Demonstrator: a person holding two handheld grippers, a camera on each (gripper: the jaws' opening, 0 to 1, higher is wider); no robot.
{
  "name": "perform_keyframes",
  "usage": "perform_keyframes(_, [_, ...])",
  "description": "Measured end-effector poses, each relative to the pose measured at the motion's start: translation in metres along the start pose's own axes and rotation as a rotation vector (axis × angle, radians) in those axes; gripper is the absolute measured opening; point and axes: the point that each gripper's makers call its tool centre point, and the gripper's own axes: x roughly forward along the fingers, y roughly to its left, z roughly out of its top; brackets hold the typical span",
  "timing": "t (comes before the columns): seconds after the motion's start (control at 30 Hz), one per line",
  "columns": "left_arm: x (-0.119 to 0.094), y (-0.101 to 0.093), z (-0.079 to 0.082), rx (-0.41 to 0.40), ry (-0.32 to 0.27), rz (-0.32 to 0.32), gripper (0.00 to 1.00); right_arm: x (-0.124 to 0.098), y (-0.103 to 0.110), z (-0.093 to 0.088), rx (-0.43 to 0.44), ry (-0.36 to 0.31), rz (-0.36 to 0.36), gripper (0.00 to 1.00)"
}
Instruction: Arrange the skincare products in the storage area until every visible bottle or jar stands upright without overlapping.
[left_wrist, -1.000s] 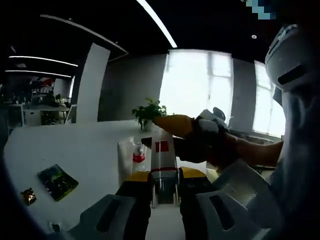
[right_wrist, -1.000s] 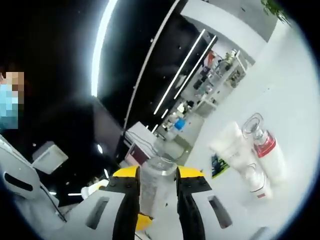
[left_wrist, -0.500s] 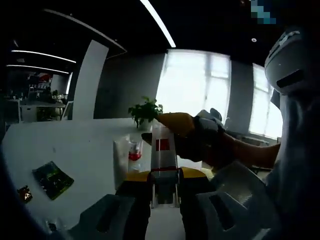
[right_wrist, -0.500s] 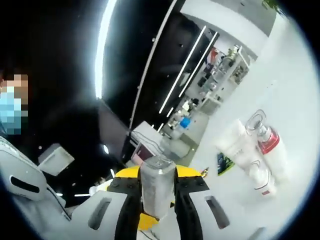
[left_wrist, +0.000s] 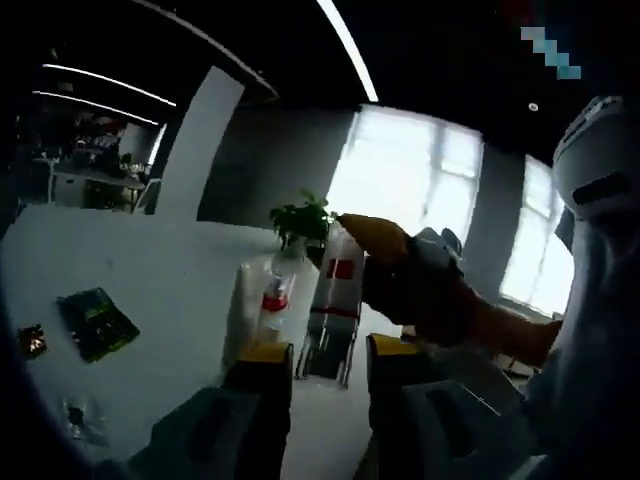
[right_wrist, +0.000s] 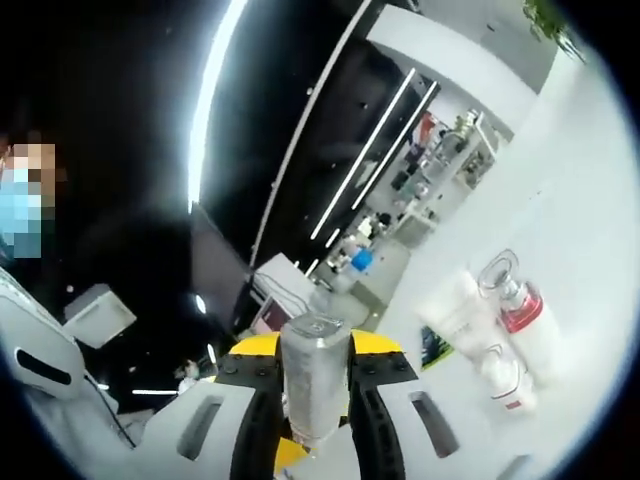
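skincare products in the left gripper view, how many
3: a tall bottle with a red square between the jaws, and a white tube beside a red-collared bottle on the table. Others may be hidden.

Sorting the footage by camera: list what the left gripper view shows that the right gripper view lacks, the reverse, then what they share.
Left gripper view: a potted plant before bright windows, and the right tongs gripping the tall bottle between the left tongs.

Right gripper view: shelving far off.

Shared: the white table, a white tube, a red-collared bottle, a green packet.
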Motion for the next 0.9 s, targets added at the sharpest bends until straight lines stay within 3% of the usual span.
perform_keyframes(0.17, [0.000, 0.009, -0.002, -0.145, -0.014, 0.036, 0.27, -0.003, -0.001, 0.010, -0.023, -0.038, -0.004, 0.23])
perform_keyframes(0.27, [0.002, 0.006, -0.003, -0.235, -0.042, 0.019, 0.23, -0.003, -0.002, 0.014, -0.046, -0.060, -0.007, 0.23])
perform_keyframes(0.4, [0.004, -0.002, 0.004, -0.374, -0.104, -0.022, 0.26, -0.005, -0.002, 0.021, -0.073, -0.081, -0.003, 0.23])
perform_keyframes(0.5, [0.004, -0.003, 0.003, -0.400, -0.107, -0.018, 0.25, -0.007, -0.002, 0.024, -0.075, -0.105, 0.002, 0.23])
perform_keyframes(0.63, [0.007, -0.011, -0.002, -0.494, -0.118, -0.046, 0.24, -0.007, -0.001, 0.029, -0.070, -0.130, 0.012, 0.23])
perform_keyframes(0.73, [0.009, -0.016, 0.006, -0.611, -0.164, -0.083, 0.25, -0.005, -0.001, 0.027, -0.092, -0.117, 0.008, 0.23])
perform_keyframes(0.83, [0.009, -0.014, 0.016, -0.660, -0.226, -0.089, 0.26, -0.006, 0.003, 0.034, -0.091, -0.163, 0.026, 0.23])
perform_keyframes(0.9, [0.007, -0.011, 0.024, -0.750, -0.279, -0.093, 0.25, -0.007, 0.005, 0.038, -0.086, -0.189, 0.038, 0.23])
